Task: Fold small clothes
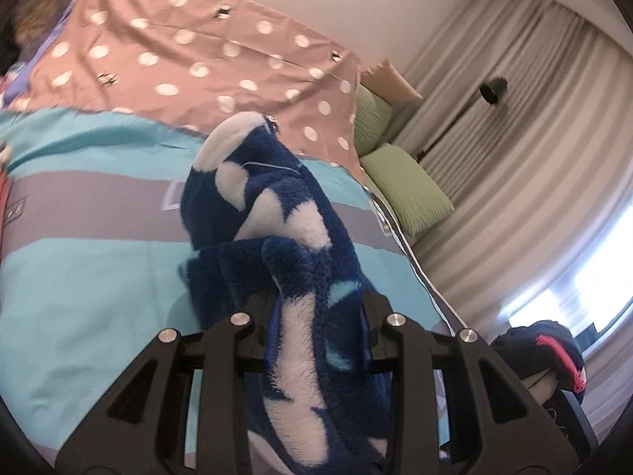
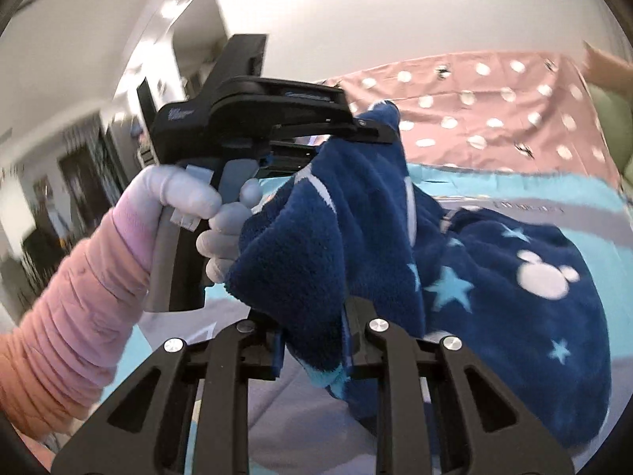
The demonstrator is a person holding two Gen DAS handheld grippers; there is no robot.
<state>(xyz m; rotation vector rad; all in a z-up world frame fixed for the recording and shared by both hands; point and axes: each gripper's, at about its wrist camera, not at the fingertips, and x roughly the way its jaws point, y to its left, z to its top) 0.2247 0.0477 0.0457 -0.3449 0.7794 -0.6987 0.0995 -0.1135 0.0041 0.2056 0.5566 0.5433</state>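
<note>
fleece is filling the middle of both views: a small navy garment (image 2: 494, 273) with pale blue stars and white mouse-head shapes is hanging in the air above the bed (image 1: 79, 297), pinched at two places. in the left wrist view the left gripper (image 1: 318, 316) is closing its two fingers on a bunched fold of the garment (image 1: 285, 237), which is rising away from the gripper in a twisted roll. in the right wrist view the right gripper (image 2: 312, 340) is clamping another edge of the same fleece, with blue fabric squeezed between its fingers and the rest draping down to the right toward the striped turquoise and grey bedcover (image 2: 593, 206). the left gripper (image 2: 372, 130) is also showing there from the side, gripping the upper part of the garment, and a gloved left hand (image 2: 205, 206) with a pink sleeve is wrapping around its handle. a pink spotted sheet (image 1: 178, 51) is lying further up the bed, two green pillows (image 1: 407, 186) are sitting at its far edge, and beige curtains (image 1: 514, 99) are hanging beyond them.
</note>
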